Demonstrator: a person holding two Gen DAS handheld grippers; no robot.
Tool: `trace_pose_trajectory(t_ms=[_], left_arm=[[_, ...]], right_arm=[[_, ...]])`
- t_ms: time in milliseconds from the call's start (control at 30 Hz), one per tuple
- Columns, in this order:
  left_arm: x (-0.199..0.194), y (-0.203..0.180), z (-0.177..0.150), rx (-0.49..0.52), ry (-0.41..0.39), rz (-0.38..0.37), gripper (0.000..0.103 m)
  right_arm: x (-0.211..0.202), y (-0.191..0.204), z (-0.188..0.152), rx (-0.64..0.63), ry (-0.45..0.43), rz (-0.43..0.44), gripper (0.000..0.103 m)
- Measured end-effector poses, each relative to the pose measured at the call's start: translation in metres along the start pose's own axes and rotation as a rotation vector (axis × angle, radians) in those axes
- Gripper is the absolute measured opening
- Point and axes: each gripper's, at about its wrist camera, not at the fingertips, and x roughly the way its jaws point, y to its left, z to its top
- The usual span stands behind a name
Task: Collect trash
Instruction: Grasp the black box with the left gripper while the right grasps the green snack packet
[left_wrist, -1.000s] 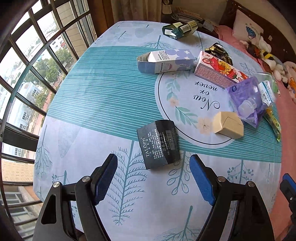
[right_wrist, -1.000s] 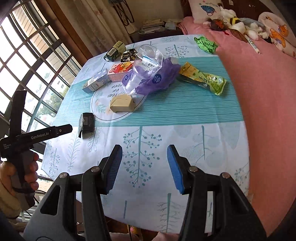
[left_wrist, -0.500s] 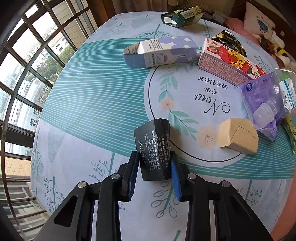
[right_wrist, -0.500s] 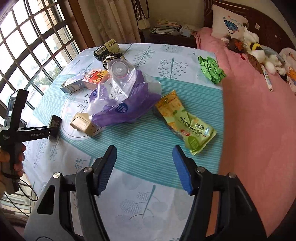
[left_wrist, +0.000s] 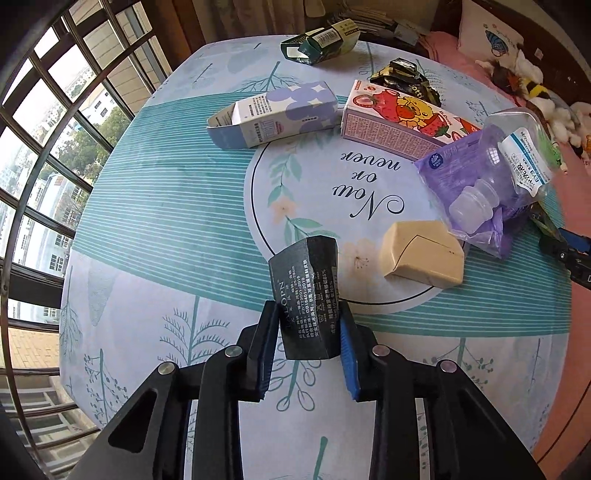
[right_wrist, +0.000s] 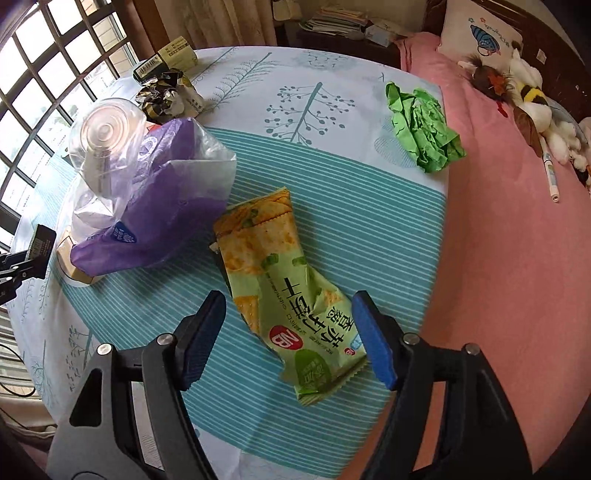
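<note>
My left gripper (left_wrist: 306, 343) is shut on a small black box (left_wrist: 306, 291) and holds it just above the patterned tablecloth (left_wrist: 166, 206). The box also shows at the far left of the right wrist view (right_wrist: 40, 240). My right gripper (right_wrist: 288, 336) is open, its fingers on either side of a green cracker wrapper (right_wrist: 284, 291) lying flat on the cloth. A purple bag (right_wrist: 166, 221) with a clear plastic bottle (right_wrist: 107, 147) on it lies to the left of the wrapper.
Other trash on the table: a beige box (left_wrist: 421, 254), a strawberry carton (left_wrist: 399, 118), a blue-white carton (left_wrist: 273, 114), a dark green box (left_wrist: 321, 40), a crumpled foil wrapper (left_wrist: 402, 77), crumpled green paper (right_wrist: 421, 129). A pink bed (right_wrist: 517, 240) borders the table's right edge; windows stand left.
My left gripper closed on the black box and lifted it a little. My right gripper moved forward over the table until its open fingers straddled the green wrapper.
</note>
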Motion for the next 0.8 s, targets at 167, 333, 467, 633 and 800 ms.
trace_pose_trajectory(t_ms=[167,333,467,633,800], left_arm=[[-0.005,0.012,-0.003,-0.002,0.007,-0.008,0.030],[-0.016,0.015,-0.008,0.020,-0.007,-0.025,0.030],[-0.031,0.016,-0.013,0.046,-0.028,-0.040,0.030],[-0.054,0.024,-0.025,0.075,-0.048,-0.060,0.030],[-0.079,0.037,-0.040,0.117,-0.083,-0.084,0.030]], right_arm=[[0.002,0.005,-0.001,-0.004,0.008,-0.024,0.036],[-0.001,0.005,-0.007,0.058,0.023,-0.005,0.025],[-0.013,0.011,-0.023,0.125,0.020,0.021,0.023],[-0.036,0.026,-0.048,0.208,0.007,0.050,0.023],[-0.065,0.051,-0.074,0.259,-0.019,0.091,0.023]])
